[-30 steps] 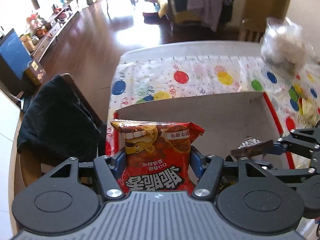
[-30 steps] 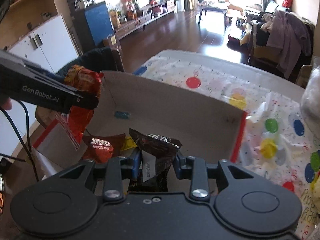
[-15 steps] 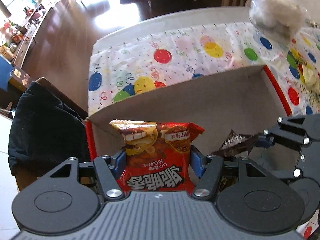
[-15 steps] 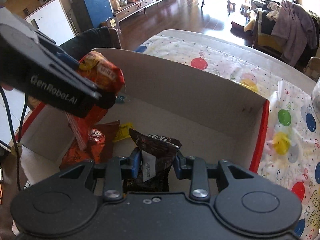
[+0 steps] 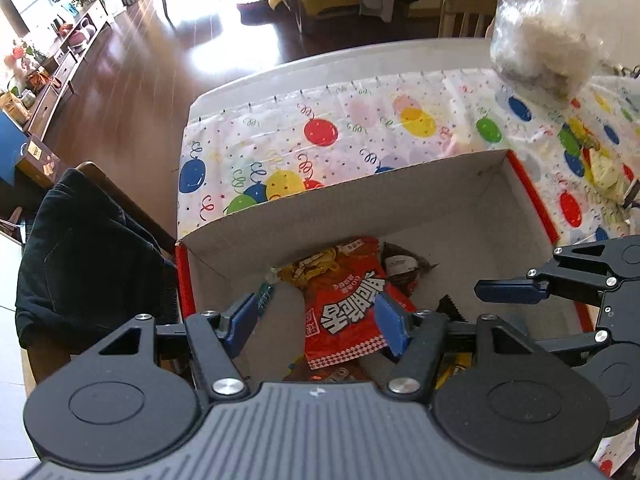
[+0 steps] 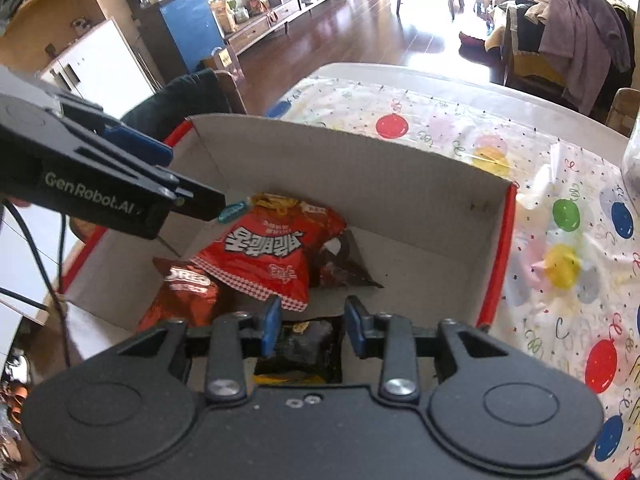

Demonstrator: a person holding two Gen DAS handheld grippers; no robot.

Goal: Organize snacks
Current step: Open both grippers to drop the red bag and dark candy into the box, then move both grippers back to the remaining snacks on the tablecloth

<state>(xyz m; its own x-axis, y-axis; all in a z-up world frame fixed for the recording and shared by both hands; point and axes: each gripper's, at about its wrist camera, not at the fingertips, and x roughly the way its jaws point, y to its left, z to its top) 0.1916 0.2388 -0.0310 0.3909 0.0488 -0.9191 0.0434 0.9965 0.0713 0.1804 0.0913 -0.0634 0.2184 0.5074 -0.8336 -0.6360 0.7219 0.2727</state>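
**Snack packets lie loose in the cardboard box, both grippers apart above them**

The red snack packet (image 5: 346,304) lies flat on the floor of the cardboard box (image 5: 360,196), a glossy, crinkled foil pouch with bold white lettering, a yellow cartoon print at one end and a red-and-white checked band at the other. Its edge overlaps a dark brown Oreo packet (image 6: 186,286), whose white "OREO" logo can be read in the right wrist view. A dark brown wrapper (image 6: 344,266) with a pale label lies just beside the red packet on its other side, and a small teal-wrapped sweet (image 6: 232,212) sits near the box's left wall. A black packet (image 6: 304,344) with yellow under it lies directly below the right gripper.

The box is plain grey-brown card inside, matt and slightly fibrous, with a bright red outer skin showing along its rims.

The left gripper (image 5: 316,326) hangs over the box with its blue-padded jaws spread wide and nothing between them; its black side plate reads "GenRobot.AI". The right gripper (image 6: 310,326) also has its jaws parted and gripping nothing.

The box rests on a shiny plastic tablecloth (image 5: 360,128) printed with coloured balloons and streamers. A clear plastic bag (image 5: 544,40) of pale, lumpy contents stands at the table's far corner. A black garment (image 5: 84,248) drapes over a wooden chair beside the table.
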